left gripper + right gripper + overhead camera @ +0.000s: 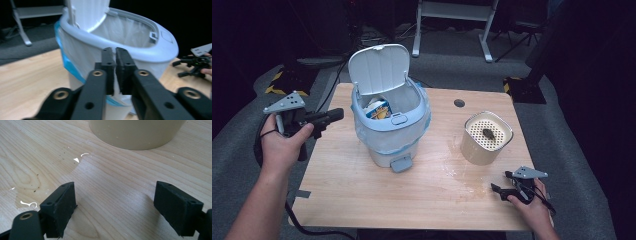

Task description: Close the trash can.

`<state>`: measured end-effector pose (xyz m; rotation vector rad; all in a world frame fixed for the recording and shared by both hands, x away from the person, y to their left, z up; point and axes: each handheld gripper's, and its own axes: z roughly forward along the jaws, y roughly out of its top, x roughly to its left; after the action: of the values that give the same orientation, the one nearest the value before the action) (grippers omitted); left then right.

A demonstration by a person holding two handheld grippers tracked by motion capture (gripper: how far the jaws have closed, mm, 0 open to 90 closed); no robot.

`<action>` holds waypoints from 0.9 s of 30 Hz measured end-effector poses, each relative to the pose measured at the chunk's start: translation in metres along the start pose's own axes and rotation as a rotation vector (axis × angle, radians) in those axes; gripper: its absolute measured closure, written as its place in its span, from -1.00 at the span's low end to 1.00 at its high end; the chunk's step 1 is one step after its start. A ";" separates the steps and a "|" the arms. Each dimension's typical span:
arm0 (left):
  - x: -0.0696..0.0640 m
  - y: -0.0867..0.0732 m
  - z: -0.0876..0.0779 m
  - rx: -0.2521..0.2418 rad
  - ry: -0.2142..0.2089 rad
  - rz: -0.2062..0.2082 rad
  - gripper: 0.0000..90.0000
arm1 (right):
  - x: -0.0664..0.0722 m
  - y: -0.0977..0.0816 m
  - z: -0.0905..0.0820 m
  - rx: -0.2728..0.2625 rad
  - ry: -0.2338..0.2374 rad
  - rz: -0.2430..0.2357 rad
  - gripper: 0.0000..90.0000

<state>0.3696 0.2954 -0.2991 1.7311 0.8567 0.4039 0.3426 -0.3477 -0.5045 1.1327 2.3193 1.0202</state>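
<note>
A: From the high view, how far along?
B: The carton (377, 109) already lies inside the bin (388, 136), lid up; the left gripper (333, 116) hangs left of the bin, empty.
A: Left gripper view?
B: Jaws pressed together on nothing, just before the bin's rim (120, 46).
A: Right gripper view?
B: The right gripper (115, 205) stands open, empty, near the beige container (136, 133), right of the bin; probably that's next

Light falls from overhead onto the pale tabletop (432, 200) while the room around stays black; close up, the left tongs (115, 72) blur softly.
</note>
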 end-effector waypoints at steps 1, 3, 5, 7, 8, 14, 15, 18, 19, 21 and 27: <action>0.001 0.004 -0.001 -0.004 0.009 0.007 0.99 | 0.000 0.000 0.000 0.000 0.000 0.000 -0.60; 0.002 0.013 -0.002 -0.012 0.021 0.023 1.00 | 0.000 0.000 0.000 0.000 0.000 0.000 -0.60; 0.004 0.023 -0.001 -0.020 0.032 0.034 1.00 | 0.000 0.000 0.000 0.000 0.000 0.000 -0.60; 0.006 0.029 -0.001 -0.019 0.038 0.040 1.00 | 0.000 0.000 0.000 0.000 0.000 0.000 -0.60; 0.007 0.034 0.000 -0.024 0.043 0.048 1.00 | 0.000 0.000 0.000 0.000 0.000 0.000 -0.60; 0.014 0.055 0.007 -0.047 0.060 0.059 1.00 | 0.000 0.000 0.000 0.000 0.000 0.000 -0.60; 0.016 0.058 0.008 -0.054 0.065 0.056 1.00 | 0.000 0.000 0.000 0.000 0.000 0.000 -0.60; 0.023 0.066 0.012 -0.063 0.091 0.039 1.00 | 0.000 0.000 0.000 0.000 0.000 0.000 -0.60; 0.026 0.069 0.014 -0.065 0.100 0.032 1.00 | 0.000 0.000 0.000 0.000 0.000 0.000 -0.60; 0.032 0.073 0.018 -0.069 0.115 0.017 1.00 | 0.000 0.000 0.000 0.000 0.000 0.000 -0.60; 0.045 0.081 0.027 -0.101 0.104 -0.034 1.00 | 0.000 0.000 0.000 0.000 0.000 0.000 -0.60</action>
<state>0.4452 0.2983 -0.2397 1.6122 0.9236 0.5099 0.3426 -0.3478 -0.5045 1.1326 2.3196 1.0205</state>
